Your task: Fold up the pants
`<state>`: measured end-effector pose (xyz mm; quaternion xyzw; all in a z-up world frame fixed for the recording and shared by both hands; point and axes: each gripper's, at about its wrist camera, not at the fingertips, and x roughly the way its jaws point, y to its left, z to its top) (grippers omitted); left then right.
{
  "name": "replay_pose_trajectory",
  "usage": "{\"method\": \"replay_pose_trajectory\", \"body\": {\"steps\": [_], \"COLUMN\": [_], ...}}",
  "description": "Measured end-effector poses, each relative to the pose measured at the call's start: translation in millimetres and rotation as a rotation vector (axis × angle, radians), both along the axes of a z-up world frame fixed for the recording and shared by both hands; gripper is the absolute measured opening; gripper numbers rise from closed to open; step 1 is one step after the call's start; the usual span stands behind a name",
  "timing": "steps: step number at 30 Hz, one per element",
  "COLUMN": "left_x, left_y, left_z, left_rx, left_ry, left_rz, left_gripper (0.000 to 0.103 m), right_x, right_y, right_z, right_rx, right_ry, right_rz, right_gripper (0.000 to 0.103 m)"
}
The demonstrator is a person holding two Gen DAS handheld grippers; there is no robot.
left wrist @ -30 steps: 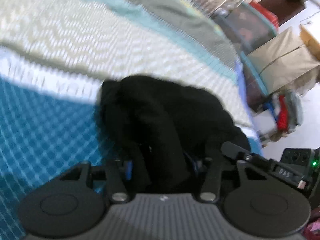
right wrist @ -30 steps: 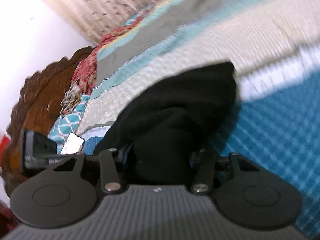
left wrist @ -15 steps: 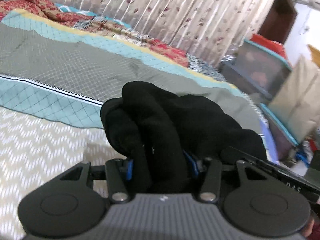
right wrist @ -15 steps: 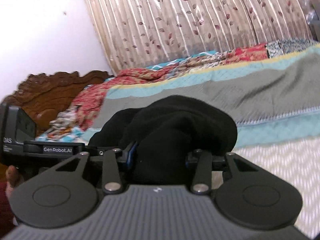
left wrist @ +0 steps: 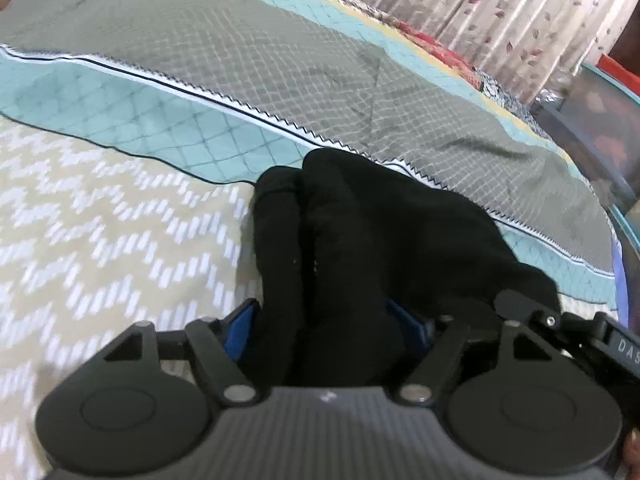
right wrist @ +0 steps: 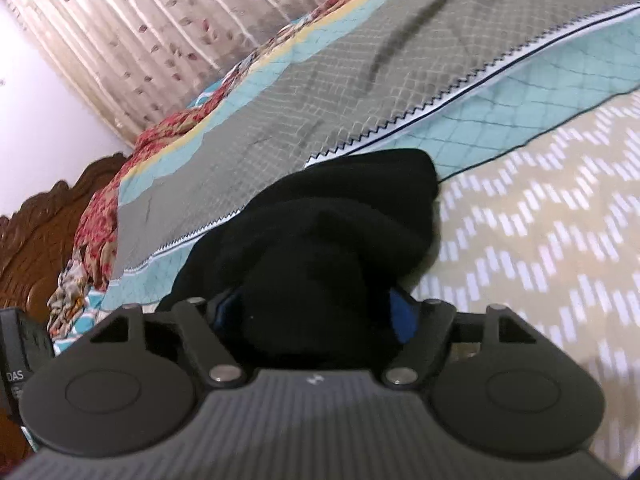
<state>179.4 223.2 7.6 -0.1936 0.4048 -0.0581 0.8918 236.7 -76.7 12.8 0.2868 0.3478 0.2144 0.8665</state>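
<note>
On the bedspread (left wrist: 120,216), both jaws just opened around pants (left wrist: 360,240).

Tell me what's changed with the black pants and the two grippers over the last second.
Both grippers carried the bunched black pants forward across the bed from the blue band to the beige and teal bands of the bedspread. The jaws of the left gripper and right gripper have just been opening, with cloth between them and blue pads now showing beside it. The pants stay bunched, not laid flat.
</note>
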Motion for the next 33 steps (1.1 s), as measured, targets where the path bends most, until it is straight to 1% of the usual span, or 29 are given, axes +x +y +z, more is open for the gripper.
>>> {"method": "replay_pose_trajectory", "body": {"steps": [1,3,5,7,9,10,11,14,17,19,20,21,23,25,29,32,33], "left_x": [-6,-27,-50,-80,-112,-124,-136,-177,-212,-232,-241,-250,-266,-280,-297,-303,-304], "left_y": [-1,-7,-17,-31,-46,-52,-57,-69,-78,-78,-77,-77,-80,-82,-84,-87,-87], "left_z": [8,19,26,28,27,26,25,18,9,3,2,2,2,2,3,5,6], "left_rx": [0.021,0.079,0.116,0.172,0.241,0.264,0.284,0.334,0.386,0.381,0.376,0.38,0.391,0.394,0.394,0.405,0.408], "left_ry": [-0.002,-0.009,-0.008,0.001,0.009,0.018,0.035,0.085,0.145,0.194,0.203,0.205,0.212,0.215,0.223,0.236,0.238], "left_rz": [0.005,0.011,-0.018,-0.057,-0.093,-0.109,-0.123,-0.154,-0.159,-0.137,-0.118,-0.107,-0.103,-0.102,-0.112,-0.125,-0.131], "left_gripper": [0.077,0.09,0.091,0.091,0.091,0.092,0.094,0.094,0.095,0.096,0.1,0.103,0.103,0.103,0.103,0.103,0.103], "right_x": [-9,-32,-52,-76,-102,-120,-127,-166,-209,-233,-247,-259,-282,-296,-310,-310,-309], "right_y": [-3,-7,-6,-2,2,3,11,22,20,19,18,18,16,15,18,18,18], "right_z": [4,12,16,18,20,21,21,23,17,14,13,13,12,8,4,4,4], "right_rx": [0.0,-0.017,-0.067,-0.121,-0.151,-0.171,-0.195,-0.284,-0.325,-0.351,-0.365,-0.379,-0.397,-0.396,-0.423,-0.399,-0.39], "right_ry": [-0.005,-0.022,-0.017,-0.001,0.008,0.017,0.024,0.028,0.053,0.069,0.064,0.058,0.063,0.08,0.079,0.099,0.104], "right_rz": [-0.016,-0.04,-0.052,-0.048,-0.038,-0.025,-0.02,-0.012,-0.007,-0.014,-0.018,-0.019,-0.021,-0.012,0.004,0.008,0.011], "right_gripper": [0.077,0.077,0.077,0.077,0.077,0.077,0.077,0.077,0.078,0.079,0.08,0.083,0.087,0.088,0.093,0.102,0.103]}}
